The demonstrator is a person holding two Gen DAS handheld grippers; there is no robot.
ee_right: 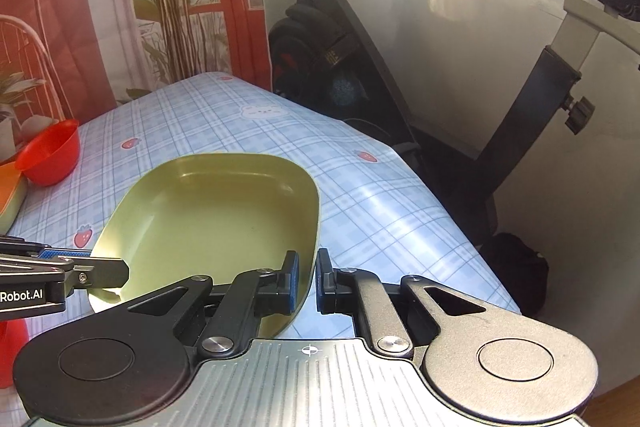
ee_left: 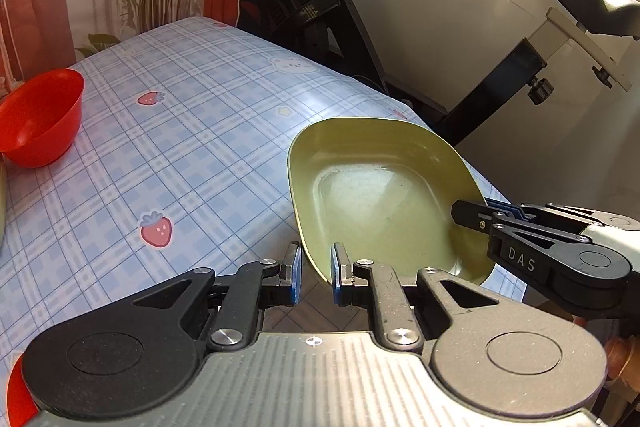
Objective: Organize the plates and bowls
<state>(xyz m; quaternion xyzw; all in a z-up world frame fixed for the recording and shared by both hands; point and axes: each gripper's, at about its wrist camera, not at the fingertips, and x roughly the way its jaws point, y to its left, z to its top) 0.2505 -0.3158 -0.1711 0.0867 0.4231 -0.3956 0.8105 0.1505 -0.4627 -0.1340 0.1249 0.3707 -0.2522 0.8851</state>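
Presently, the green plate (ee_left: 380,195) is held at the right edge of the tabletop (ee_left: 192,131), its near rim clamped by the left gripper (ee_left: 316,273) and its side rim by the right gripper (ee_right: 308,281), both closed on it. A thin rim pinch is noted; slippage or twisting could result if the two hands are moved unevenly. The red bowl (ee_left: 38,117) stands well apart near the left edge.

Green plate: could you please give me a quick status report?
Left hand-held gripper and right hand-held gripper both shut on green plate rim. Plate tilted over table. Red bowl far left, clear.
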